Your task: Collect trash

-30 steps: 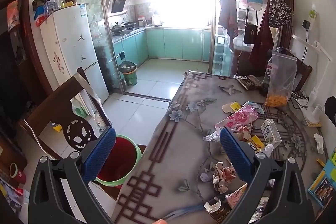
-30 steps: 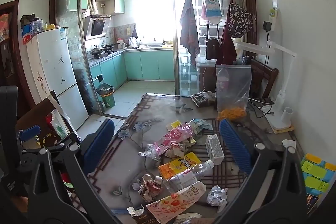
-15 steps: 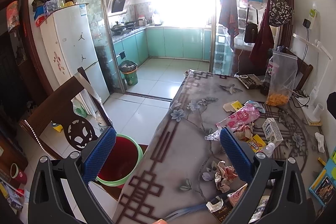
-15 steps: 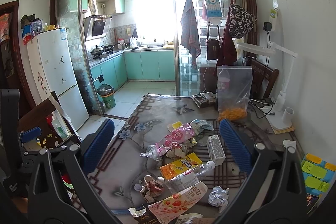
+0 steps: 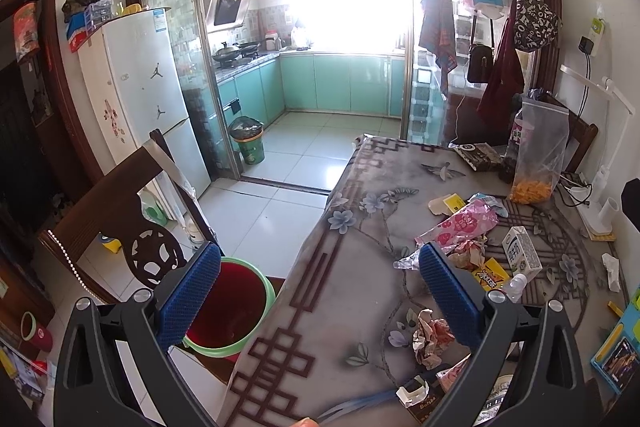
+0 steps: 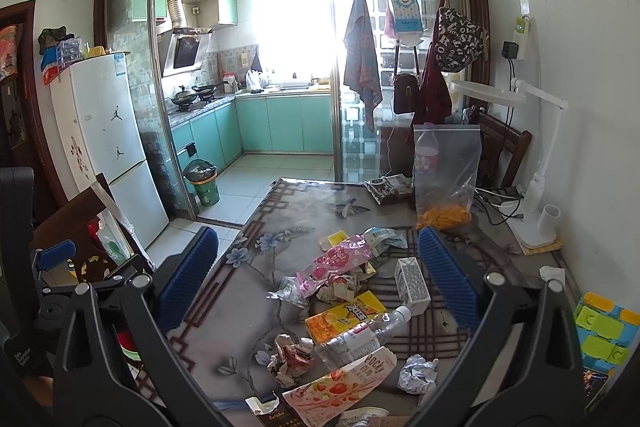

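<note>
Trash litters the tabletop (image 6: pixel 256 227), a grey floral cloth with brown fretwork: a crumpled foil wrapper (image 6: pixel 290 355), a clear plastic bottle (image 6: pixel 360 337) lying down, a glossy "Pocky" pouch (image 6: pixel 344 385), a yellow packet (image 6: pixel 346 315), a small carton (image 6: pixel 412 285), a pink wrapper (image 6: pixel 340 259). Left of the tabletop on the floor stands a green-rimmed red bin (image 5: pixel 228 311). Both the left gripper (image 5: pixel 320 281) and the right gripper (image 6: pixel 318 273) hang with jaws spread, empty.

Both wrist views face the kitchen across the littered table (image 5: pixel 360 307).
</note>
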Demonstrator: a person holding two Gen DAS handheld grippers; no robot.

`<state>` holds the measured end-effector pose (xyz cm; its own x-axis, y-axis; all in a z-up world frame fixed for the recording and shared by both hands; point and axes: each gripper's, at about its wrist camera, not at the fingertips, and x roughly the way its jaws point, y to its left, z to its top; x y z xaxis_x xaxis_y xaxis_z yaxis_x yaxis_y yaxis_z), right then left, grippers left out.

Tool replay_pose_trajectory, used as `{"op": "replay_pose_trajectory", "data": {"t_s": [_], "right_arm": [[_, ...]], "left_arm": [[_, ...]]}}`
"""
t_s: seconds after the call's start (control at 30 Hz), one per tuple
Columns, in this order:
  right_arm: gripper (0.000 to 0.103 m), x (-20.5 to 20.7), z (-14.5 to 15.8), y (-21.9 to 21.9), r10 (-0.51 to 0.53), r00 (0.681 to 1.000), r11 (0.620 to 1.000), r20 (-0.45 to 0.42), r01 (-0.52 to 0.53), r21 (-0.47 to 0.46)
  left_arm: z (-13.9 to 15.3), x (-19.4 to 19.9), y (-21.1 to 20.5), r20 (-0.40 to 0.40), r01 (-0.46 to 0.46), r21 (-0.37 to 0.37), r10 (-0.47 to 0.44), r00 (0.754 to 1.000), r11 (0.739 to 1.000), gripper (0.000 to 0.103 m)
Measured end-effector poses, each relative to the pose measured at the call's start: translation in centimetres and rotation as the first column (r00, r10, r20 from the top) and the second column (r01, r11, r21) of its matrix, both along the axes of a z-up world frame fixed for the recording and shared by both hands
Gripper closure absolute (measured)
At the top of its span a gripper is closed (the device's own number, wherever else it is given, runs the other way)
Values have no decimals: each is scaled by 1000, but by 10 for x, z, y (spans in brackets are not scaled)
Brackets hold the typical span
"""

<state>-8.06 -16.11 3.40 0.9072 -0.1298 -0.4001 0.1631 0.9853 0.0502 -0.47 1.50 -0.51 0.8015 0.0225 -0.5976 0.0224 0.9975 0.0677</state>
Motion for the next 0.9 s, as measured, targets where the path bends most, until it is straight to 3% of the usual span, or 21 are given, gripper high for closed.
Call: {"op": "replay_pose_trajectory", "data": {"t_s": [0.9], "right_arm": [[4, 2, -7, -9, -19, 1000, 1000, -9, 19, 0]], "left_arm": [[-1, 2, 1, -6, 2, 4, -2, 1000, 1000, 8]]}}
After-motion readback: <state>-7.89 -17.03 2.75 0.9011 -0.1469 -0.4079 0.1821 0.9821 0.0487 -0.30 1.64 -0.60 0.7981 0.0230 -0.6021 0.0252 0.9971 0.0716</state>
